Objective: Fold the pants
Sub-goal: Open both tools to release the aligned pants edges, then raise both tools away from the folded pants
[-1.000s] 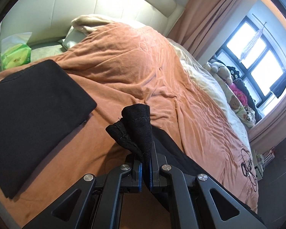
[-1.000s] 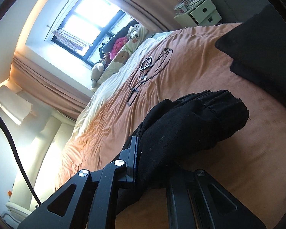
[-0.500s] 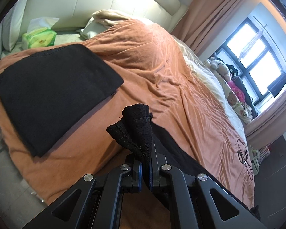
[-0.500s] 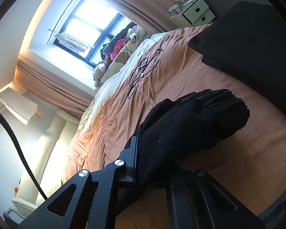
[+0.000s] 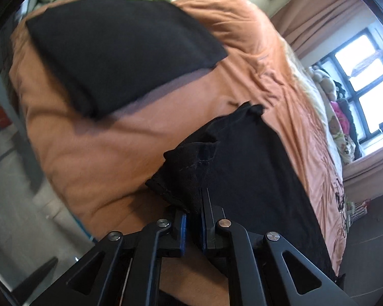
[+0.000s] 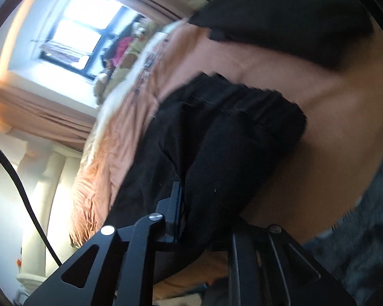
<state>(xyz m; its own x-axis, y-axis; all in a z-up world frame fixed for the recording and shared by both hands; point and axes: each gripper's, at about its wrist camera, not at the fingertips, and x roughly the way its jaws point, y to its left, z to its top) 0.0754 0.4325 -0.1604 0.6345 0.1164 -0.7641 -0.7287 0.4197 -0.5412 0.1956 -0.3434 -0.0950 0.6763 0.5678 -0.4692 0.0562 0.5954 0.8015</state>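
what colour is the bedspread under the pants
Burnt orange bedspread, plain apart from a dark line drawing near one end; clearest in the left wrist view.

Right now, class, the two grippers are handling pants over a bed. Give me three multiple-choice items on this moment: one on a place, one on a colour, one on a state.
1. Where does the folded black garment lie?
A. on the floor
B. on the orange bedspread
C. on the windowsill

2. What colour are the pants being held?
A. black
B. white
C. green

3. How does the left gripper stand?
A. wide open, holding nothing
B. resting flat on a pillow
C. jaws shut on the pants

Answers:
1. B, since orange cover shows on several sides of the folded garment in the left wrist view.
2. A, since the cloth is black in both views.
3. C, since black fabric bunches out from between the closed jaws; the right gripper likewise has pants cloth draped over its jaws.
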